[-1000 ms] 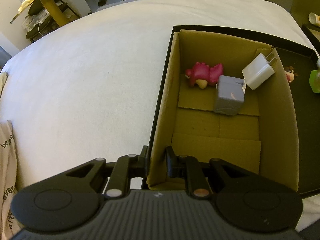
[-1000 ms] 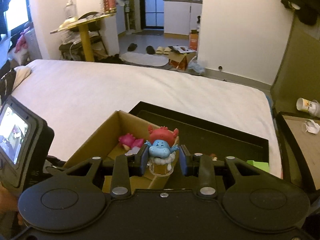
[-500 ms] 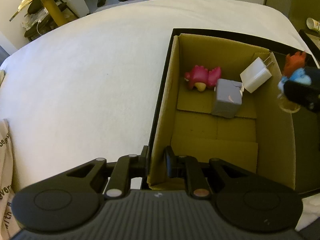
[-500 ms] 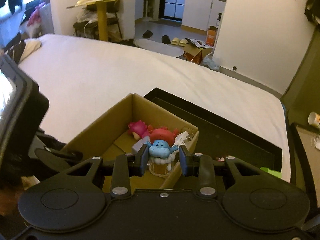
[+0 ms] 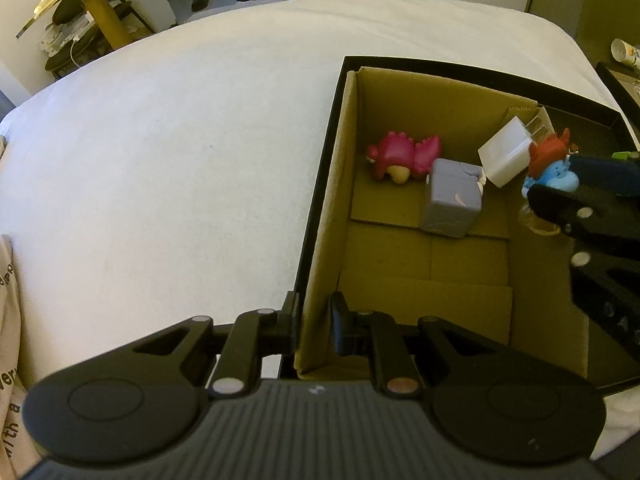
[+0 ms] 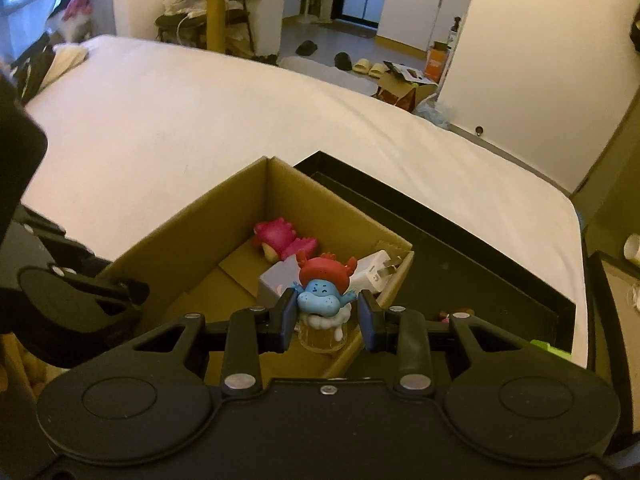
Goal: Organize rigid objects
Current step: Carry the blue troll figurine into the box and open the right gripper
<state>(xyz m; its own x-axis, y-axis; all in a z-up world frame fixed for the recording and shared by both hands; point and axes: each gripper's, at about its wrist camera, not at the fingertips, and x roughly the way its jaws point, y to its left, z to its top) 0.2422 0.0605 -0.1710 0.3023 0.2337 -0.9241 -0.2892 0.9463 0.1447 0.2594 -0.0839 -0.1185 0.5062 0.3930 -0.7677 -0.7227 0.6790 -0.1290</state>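
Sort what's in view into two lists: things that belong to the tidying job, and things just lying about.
Job:
brown cardboard box
blue figurine with red crab hat
pink dinosaur toy
grey plastic cube
white plug charger

Lying about:
beige slippers
gold-topped table
paper cup

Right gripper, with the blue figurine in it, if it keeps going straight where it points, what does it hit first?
Likely the grey cube in the box, just beyond the figurine the right gripper holds; depth is unclear.
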